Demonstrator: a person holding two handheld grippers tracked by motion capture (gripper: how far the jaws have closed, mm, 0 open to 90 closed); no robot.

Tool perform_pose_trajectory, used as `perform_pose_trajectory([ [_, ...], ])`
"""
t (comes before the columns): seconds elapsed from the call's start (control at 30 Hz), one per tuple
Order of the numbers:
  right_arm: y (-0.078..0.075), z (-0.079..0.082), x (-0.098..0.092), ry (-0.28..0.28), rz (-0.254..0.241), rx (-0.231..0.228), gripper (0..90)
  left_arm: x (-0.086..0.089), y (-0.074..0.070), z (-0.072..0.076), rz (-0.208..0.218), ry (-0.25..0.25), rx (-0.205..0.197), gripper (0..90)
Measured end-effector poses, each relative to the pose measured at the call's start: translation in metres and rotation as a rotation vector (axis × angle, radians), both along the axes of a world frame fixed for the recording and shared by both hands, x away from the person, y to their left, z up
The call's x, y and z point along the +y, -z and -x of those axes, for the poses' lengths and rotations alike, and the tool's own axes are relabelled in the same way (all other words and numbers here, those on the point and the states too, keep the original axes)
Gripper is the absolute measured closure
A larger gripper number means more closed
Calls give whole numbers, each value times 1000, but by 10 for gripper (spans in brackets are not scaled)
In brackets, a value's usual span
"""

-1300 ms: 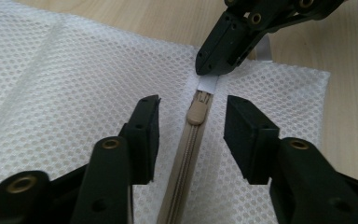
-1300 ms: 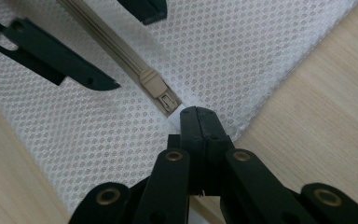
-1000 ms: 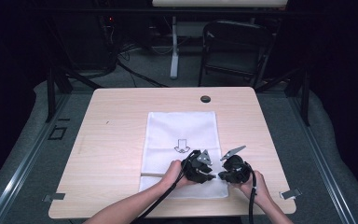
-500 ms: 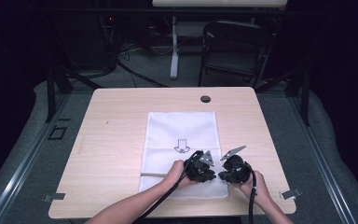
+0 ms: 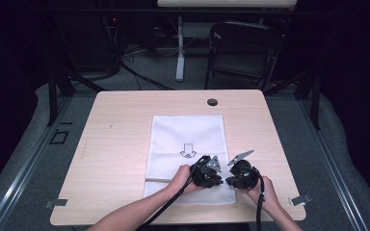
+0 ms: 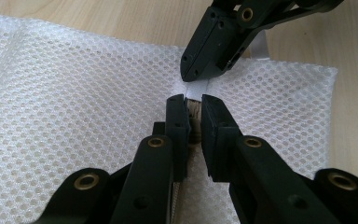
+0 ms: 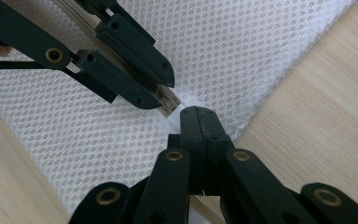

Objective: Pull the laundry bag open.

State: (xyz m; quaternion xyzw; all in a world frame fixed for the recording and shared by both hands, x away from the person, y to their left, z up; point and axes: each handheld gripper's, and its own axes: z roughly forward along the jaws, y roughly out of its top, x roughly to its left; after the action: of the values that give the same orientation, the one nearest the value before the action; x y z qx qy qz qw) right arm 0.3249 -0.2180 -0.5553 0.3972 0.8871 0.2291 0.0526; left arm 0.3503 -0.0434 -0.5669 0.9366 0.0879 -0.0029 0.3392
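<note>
Fingers of both grippers clamp the mesh bag (image 5: 188,139) zipper near its corner (bare table (image 5: 115,144) beyond).

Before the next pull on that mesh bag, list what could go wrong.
1. The left gripper pinches only a small zipper tab, so it may slip out.
2. The right gripper clamps a narrow white strip at the mesh bag edge; hard pulling could tear the mesh.
3. The grippers nearly touch and may collide.
</note>
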Motion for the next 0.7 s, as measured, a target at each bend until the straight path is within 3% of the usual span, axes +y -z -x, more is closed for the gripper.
perform_pose_trajectory([
  [0.7, 0, 1, 1, 6, -3, -4, 900, 1, 0, 0, 7, 0, -2, 818],
])
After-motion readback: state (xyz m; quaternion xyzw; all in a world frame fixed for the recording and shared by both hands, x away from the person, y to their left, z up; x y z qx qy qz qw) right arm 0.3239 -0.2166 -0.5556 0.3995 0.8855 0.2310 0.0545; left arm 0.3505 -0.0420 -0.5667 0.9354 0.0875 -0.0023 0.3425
